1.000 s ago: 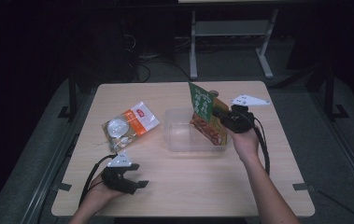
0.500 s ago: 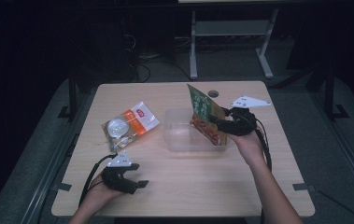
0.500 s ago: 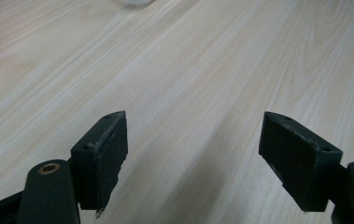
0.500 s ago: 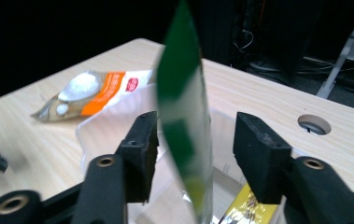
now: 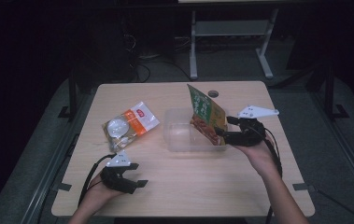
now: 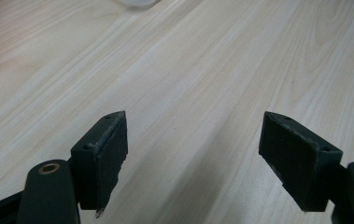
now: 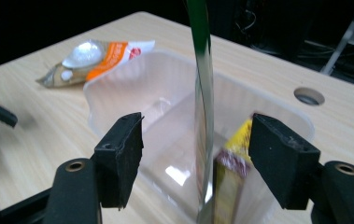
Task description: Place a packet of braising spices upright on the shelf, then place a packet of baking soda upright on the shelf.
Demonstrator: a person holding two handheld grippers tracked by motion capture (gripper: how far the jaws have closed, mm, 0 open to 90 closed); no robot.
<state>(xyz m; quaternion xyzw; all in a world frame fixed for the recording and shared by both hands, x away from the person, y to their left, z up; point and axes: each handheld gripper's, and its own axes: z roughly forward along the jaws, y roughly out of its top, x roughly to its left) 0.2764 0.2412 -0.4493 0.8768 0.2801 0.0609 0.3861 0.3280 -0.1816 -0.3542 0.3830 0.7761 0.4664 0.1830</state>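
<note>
A green and orange snack bag (image 5: 205, 114) stands on edge in the clear plastic tub (image 5: 177, 140), leaning against its right end. My right gripper (image 5: 221, 132) is at the tub's right side. Its jaws have just been opening and now stand apart on either side of the bag's edge (image 7: 202, 70), with neither pad touching it. In the right gripper view the right gripper (image 7: 198, 140) looks along that edge into the tub (image 7: 118, 79). My left gripper (image 5: 137, 179) rests open over bare table near the front left, nothing between its jaws (image 6: 193, 154).
An orange and white food pouch (image 5: 130, 123) lies flat left of the tub, also visible as the pouch (image 7: 95, 56) from the right gripper. A cable hole (image 5: 213, 94) sits behind the tub. Table legs and cables lie on the dark floor beyond.
The right gripper's jaws have opened off the green bag and the hand has drawn back a little to the right. The bag has settled lower in the tub. The left hand has not moved.
</note>
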